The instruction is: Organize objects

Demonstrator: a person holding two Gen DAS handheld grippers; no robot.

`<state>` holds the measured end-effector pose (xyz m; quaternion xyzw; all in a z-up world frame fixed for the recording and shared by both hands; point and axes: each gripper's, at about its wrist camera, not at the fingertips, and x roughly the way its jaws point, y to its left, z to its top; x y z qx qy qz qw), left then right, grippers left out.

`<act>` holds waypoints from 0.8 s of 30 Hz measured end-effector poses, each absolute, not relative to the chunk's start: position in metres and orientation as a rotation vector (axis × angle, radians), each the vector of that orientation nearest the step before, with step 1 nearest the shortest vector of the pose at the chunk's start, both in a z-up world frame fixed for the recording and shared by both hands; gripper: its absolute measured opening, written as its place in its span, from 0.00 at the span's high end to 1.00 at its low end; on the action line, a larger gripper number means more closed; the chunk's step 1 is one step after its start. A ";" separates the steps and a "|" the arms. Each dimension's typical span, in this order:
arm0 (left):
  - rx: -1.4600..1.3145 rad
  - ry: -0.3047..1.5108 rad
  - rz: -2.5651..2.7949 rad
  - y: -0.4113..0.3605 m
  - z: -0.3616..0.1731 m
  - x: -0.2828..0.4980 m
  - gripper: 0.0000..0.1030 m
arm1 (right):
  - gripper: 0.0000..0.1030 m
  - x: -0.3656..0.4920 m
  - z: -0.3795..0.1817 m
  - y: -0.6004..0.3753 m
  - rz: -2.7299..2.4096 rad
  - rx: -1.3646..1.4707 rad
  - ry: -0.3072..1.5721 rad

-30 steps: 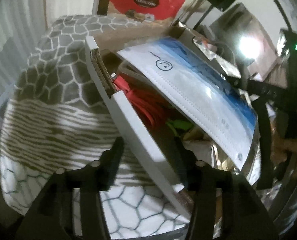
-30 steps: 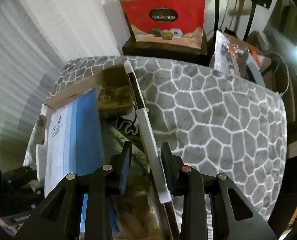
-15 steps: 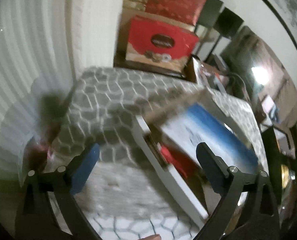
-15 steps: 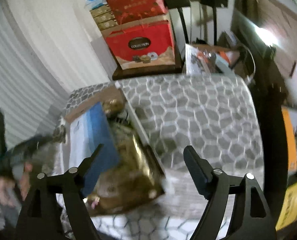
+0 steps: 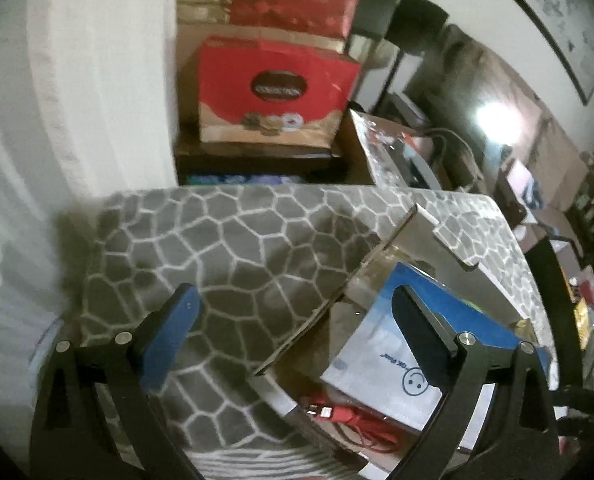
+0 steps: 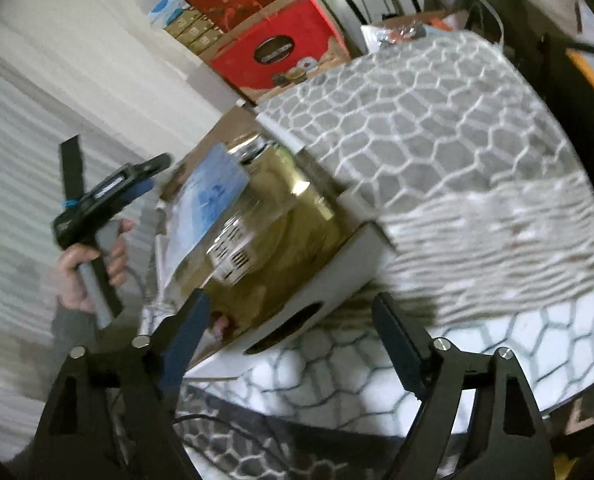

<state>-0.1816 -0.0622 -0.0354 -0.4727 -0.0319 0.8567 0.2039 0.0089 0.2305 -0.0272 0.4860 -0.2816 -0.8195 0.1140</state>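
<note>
A white cardboard box (image 5: 277,394) with a brown flap (image 5: 337,276) lies on the grey honeycomb cloth (image 5: 217,248). Inside are a blue-and-white pack of face masks (image 5: 381,364) and a red cable (image 5: 349,416). My left gripper (image 5: 293,296) is open above the box's left wall with nothing between its pads. In the right wrist view the box (image 6: 337,280) is tilted and shows a gold foil bag (image 6: 273,216) and the mask pack (image 6: 213,188). My right gripper (image 6: 291,300) stands back from the box's near corner. Its jaws are closing and touch nothing.
Red gift boxes (image 5: 273,88) are stacked on a dark stand behind the table, by a white curtain. Cluttered shelves and cables fill the far right. A hand (image 6: 81,264) holds the left tool just left of the box. The cloth (image 6: 437,120) spreads out right of the box.
Both grippers let go of the box walls they pinched, opened wide and drew back. The right one also rolled, so the box now looks tilted in its view.
</note>
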 end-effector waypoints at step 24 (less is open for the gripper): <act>-1.436 -0.258 2.143 -0.043 -0.050 -0.147 0.19 | 0.47 -0.040 -0.024 0.251 -2.490 1.513 -0.654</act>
